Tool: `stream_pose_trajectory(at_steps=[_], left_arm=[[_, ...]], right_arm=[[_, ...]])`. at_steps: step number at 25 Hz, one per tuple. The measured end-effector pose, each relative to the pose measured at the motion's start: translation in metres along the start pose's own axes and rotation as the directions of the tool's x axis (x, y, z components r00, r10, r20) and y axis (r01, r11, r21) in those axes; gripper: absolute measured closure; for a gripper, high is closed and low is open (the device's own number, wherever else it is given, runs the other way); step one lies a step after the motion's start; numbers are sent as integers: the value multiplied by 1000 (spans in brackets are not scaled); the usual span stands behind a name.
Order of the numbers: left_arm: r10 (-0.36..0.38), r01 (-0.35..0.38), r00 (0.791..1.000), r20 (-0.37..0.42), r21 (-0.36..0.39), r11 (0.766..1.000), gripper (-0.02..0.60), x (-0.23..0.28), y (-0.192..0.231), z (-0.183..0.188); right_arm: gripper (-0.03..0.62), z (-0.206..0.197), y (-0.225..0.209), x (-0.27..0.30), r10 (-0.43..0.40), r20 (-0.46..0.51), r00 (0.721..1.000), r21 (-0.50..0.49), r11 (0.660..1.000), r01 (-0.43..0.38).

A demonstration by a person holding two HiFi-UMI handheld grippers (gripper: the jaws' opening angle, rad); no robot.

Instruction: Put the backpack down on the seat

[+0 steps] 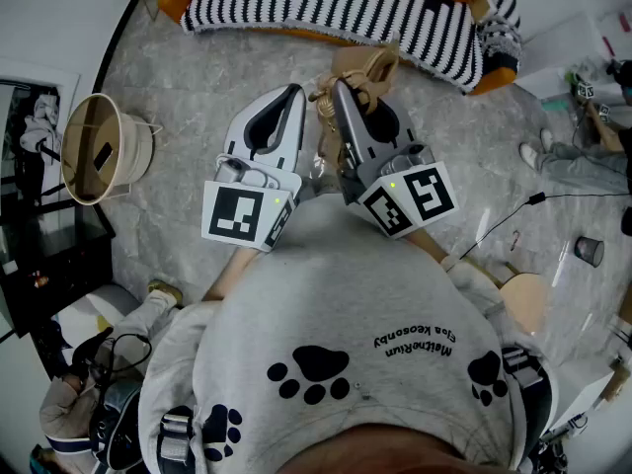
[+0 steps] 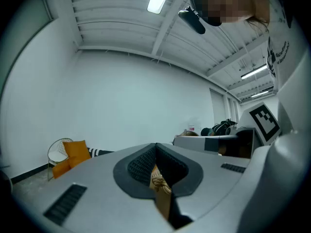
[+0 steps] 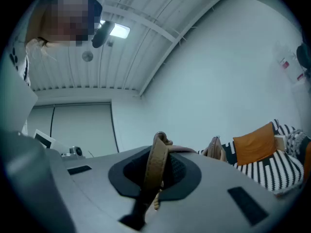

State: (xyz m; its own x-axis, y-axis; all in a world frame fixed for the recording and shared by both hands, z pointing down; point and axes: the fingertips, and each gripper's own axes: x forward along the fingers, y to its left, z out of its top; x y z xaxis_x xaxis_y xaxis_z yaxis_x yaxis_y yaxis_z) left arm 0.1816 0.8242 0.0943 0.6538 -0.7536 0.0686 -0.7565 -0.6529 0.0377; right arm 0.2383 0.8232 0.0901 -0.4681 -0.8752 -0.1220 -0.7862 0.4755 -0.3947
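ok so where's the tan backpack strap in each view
Head view: tan strap upper centre, at the tips of the left gripper and right gripper.
Left gripper view: strap bottom centre, pinched in the shut jaws.
Right gripper view: strap bottom centre, upright in the shut jaws.
Shared landmark: striped throw, low left, low right.

Left gripper [image 1: 296, 90], right gripper [image 1: 338, 86] hold tan strap [image 1: 367, 67]; striped seat [image 1: 326, 3] ahead.
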Motion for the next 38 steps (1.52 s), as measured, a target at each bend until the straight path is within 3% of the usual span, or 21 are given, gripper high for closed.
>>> stream_pose_trajectory(at_steps=[12, 22, 28, 38], left_arm=[[28, -28, 1000, 6, -12, 1000, 563, 10, -1, -8], [41, -38, 998, 46, -49, 998, 563, 24, 11, -9], [45, -42, 998, 41, -72, 997, 563, 44, 47, -14], [-10, 18, 996, 94, -84, 996, 562, 97, 150, 0]], right_arm=[[542, -6, -7, 2, 47, -31, 998, 26, 999, -46], [542, -12, -36, 10, 30, -57, 998, 151, 988, -21], [542, -13, -51, 46, 7, -60, 998, 151, 989, 3], [542, -13, -59, 157, 15, 1, 1000, 185, 983, -15]])
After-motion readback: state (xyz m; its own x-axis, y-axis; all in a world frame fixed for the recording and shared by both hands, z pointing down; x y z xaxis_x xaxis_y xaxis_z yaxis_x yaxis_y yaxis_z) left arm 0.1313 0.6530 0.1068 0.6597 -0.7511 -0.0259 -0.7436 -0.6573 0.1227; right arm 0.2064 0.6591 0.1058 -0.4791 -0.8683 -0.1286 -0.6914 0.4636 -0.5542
